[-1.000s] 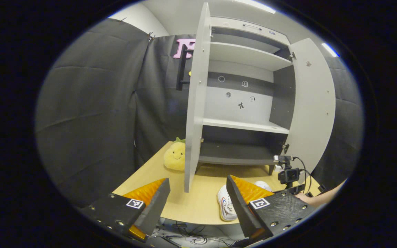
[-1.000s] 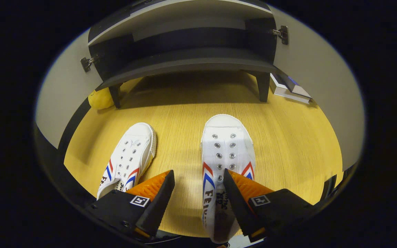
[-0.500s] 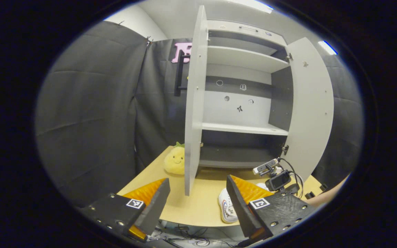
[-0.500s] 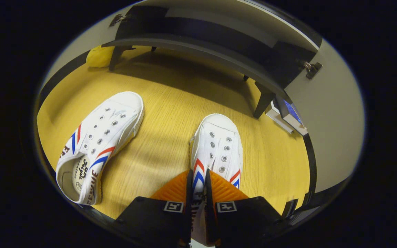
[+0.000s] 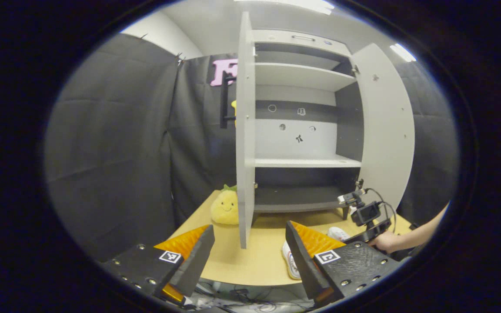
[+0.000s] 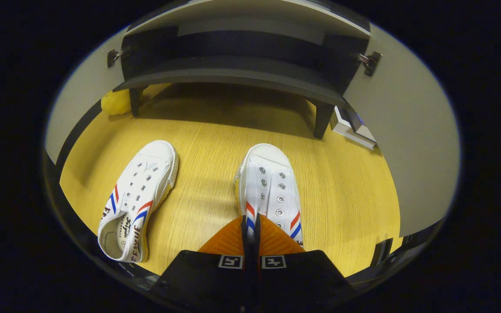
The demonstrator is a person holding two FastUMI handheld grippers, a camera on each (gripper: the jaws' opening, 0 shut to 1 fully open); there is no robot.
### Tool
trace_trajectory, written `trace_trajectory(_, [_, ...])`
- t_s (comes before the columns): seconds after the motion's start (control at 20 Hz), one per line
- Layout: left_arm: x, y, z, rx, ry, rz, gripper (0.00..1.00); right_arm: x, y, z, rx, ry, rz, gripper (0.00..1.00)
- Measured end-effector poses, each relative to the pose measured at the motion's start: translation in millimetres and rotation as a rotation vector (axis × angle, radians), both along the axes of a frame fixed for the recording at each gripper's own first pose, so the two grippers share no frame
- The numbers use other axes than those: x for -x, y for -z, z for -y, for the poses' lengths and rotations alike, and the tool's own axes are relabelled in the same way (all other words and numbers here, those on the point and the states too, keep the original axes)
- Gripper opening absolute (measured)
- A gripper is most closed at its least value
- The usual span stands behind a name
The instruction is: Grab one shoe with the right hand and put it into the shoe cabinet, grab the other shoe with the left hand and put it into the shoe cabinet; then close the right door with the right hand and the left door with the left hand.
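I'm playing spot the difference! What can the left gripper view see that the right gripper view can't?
Left gripper view: the shoe cabinet's upper shelves, the black door handle, the plush toy's smiling face and a person's hand. Right gripper view: the right hand-held gripper pinching one shoe, the other shoe's eyelets, and a flat box by a cabinet leg. Both: the table, cabinet bottom, open doors, shoes and plush.

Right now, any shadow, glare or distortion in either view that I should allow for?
Left gripper view: fisheye bows the cabinet's doors; ceiling lights flare at the top. Right gripper view: sharp, deep shadow under the cabinet; the gripped shoe is evenly lit.
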State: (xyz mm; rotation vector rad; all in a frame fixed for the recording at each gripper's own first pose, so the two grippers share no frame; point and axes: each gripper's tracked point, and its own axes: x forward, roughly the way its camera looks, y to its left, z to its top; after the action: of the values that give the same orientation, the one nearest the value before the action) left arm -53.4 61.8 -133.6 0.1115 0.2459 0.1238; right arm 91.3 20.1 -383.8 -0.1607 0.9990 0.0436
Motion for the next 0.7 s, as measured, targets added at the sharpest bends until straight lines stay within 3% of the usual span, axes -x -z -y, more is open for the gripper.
trace_trajectory(0.3, [-21.9,-6.4,34.4,0.002,0.158,0.051,0.95,22.0,-49.4,1.3,-0.194,0.166,0.048,0.02])
trace_trajectory(0.55, [-40.6,0.8,70.6,0.103,0.248,0.027,0.95,21.4,-133.2,-7.8,-0.253,0.134,0.156,0.01])
trace_trajectory(0.7, [-48.9,-5.6,75.7,0.083,0.292,0.041,0.92,8.3,-195.8,-8.3,-0.237,0.089,0.26,0.01])
